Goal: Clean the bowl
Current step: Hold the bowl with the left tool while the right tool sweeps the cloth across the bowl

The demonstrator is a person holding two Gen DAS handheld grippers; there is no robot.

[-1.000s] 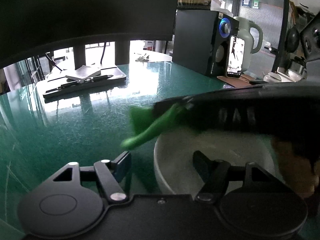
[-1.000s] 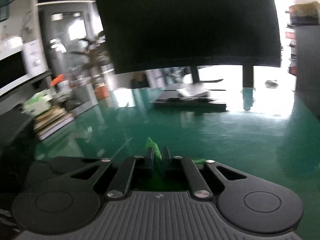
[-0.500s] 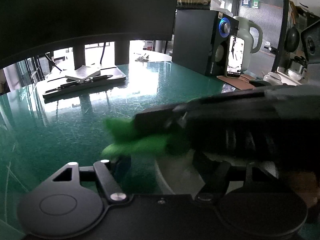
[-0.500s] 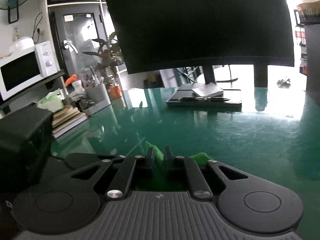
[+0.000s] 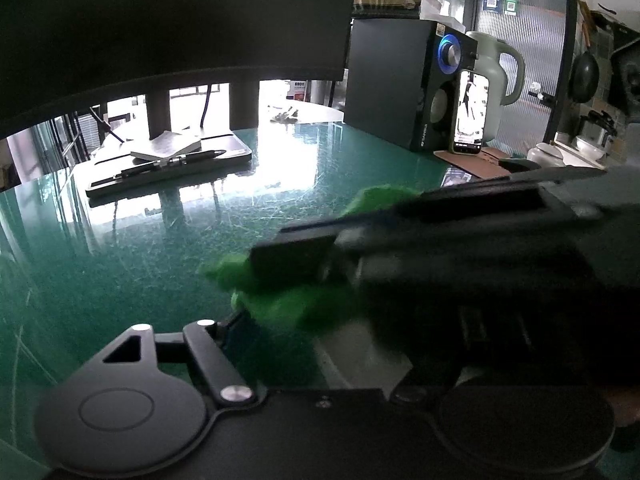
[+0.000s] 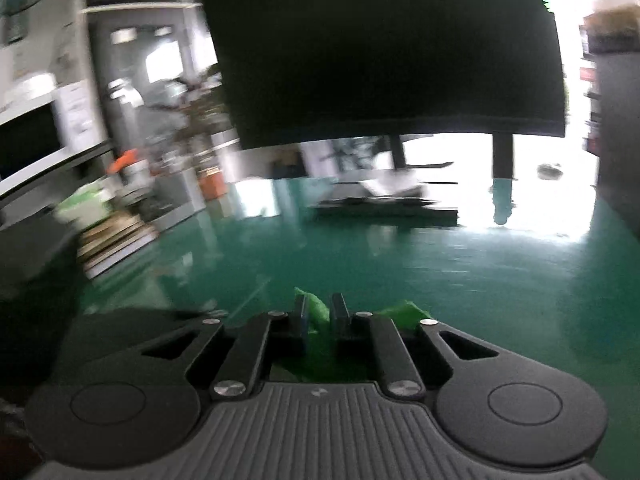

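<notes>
In the left wrist view's lower right, the white ceramic bowl [image 5: 360, 356] sits between the left gripper's [image 5: 320, 344] spread jaws, while the right gripper [image 6: 319, 314], jaws clamping the green cloth [image 5: 296, 300], crosses just above its rim.

My green table [image 5: 168, 240] carries a black tray [image 5: 168, 168], speaker [image 5: 396, 84] — and the white bowl [image 5: 360, 356].

bowl [image 5: 360, 356]: white, sits on the green worktop, mostly hidden
cloth [image 5: 288, 304]: bright green, bunched up, at the bowl's left rim
</notes>
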